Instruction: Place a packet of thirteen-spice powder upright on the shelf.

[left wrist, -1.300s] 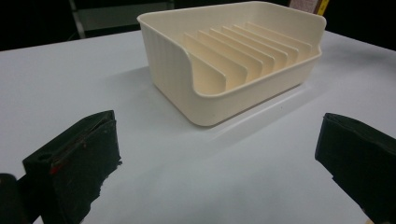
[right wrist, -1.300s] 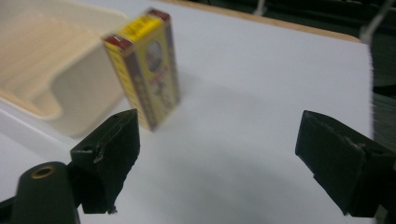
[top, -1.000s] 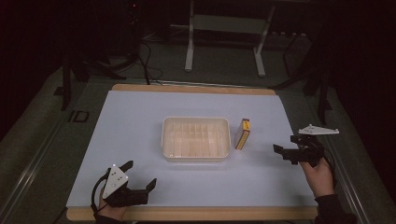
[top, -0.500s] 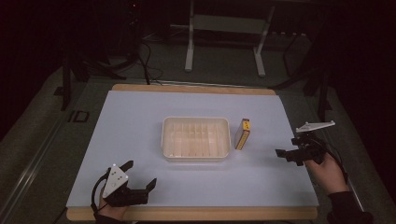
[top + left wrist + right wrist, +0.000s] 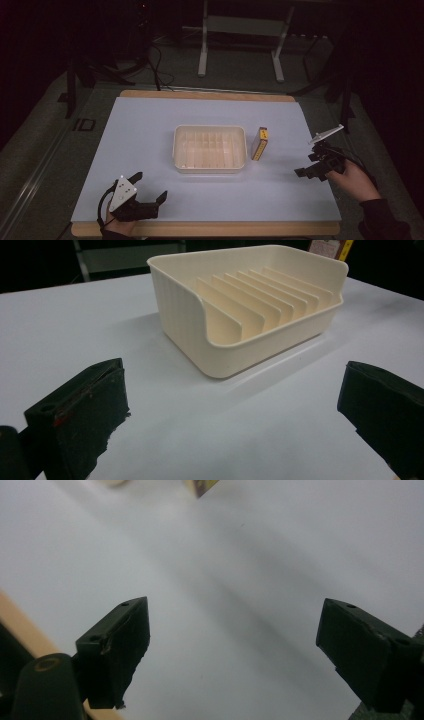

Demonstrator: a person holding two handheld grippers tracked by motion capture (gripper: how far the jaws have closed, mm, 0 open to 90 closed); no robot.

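I held my right gripper (image 5: pixel 306 172) wide open and empty, approaching the small yellow box (image 5: pixel 259 143) right of the slotted tray (image 5: pixel 210 148); my left gripper (image 5: pixel 149 188) waited open. Next I needed to straddle the box.

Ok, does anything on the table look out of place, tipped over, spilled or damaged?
Nothing stands out. The cream slotted tray sits flat and empty mid-table, the small yellow box stands just right of it, apart. Both the left gripper and right gripper are open, holding nothing.
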